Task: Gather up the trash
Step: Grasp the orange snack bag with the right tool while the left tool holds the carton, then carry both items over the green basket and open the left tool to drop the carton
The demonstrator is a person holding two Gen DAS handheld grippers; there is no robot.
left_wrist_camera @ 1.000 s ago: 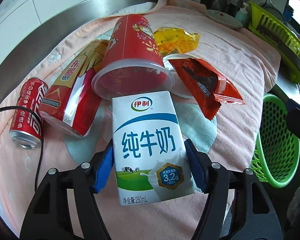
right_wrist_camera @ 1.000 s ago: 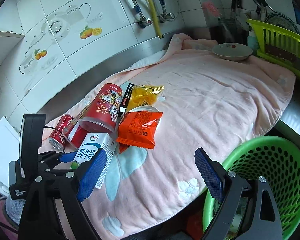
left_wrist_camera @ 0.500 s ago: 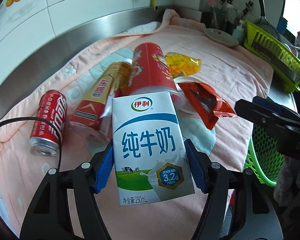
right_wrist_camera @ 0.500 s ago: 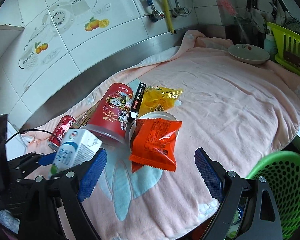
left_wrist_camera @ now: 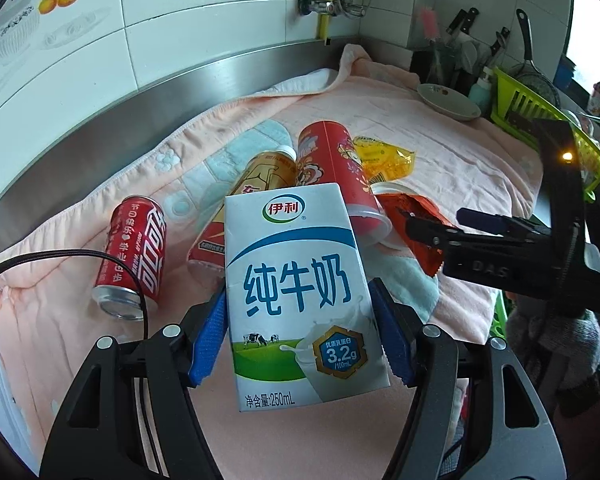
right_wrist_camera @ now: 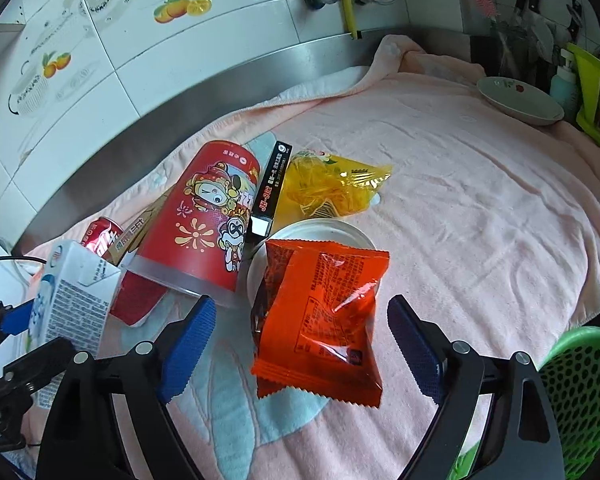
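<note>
A white and blue milk carton (left_wrist_camera: 300, 280) hangs above the pink towel (left_wrist_camera: 460, 148), and my left gripper (left_wrist_camera: 298, 312) is shut on its sides. The carton (right_wrist_camera: 76, 292) also shows at the left of the right wrist view. My right gripper (right_wrist_camera: 300, 316) hovers over an orange snack packet (right_wrist_camera: 320, 312). Its jaws are closing with the packet between them, and the blue pads stand clear of it. A red paper cup (right_wrist_camera: 204, 224), a yellow packet (right_wrist_camera: 332, 188), a black box (right_wrist_camera: 270, 188) and a red cola can (left_wrist_camera: 136, 248) lie on the towel.
A green mesh basket (right_wrist_camera: 580, 392) sits below the towel's right edge. A gold and red bottle (left_wrist_camera: 256, 184) lies beside the cup, and a white lid (right_wrist_camera: 320, 232) lies under the orange packet. A plate (right_wrist_camera: 516, 100) and a yellow-green rack (left_wrist_camera: 540, 120) stand at the back right.
My left gripper has risen and drawn back with the milk carton. The right gripper has moved left from the basket to over the orange packet, and its jaws have narrowed a little.
</note>
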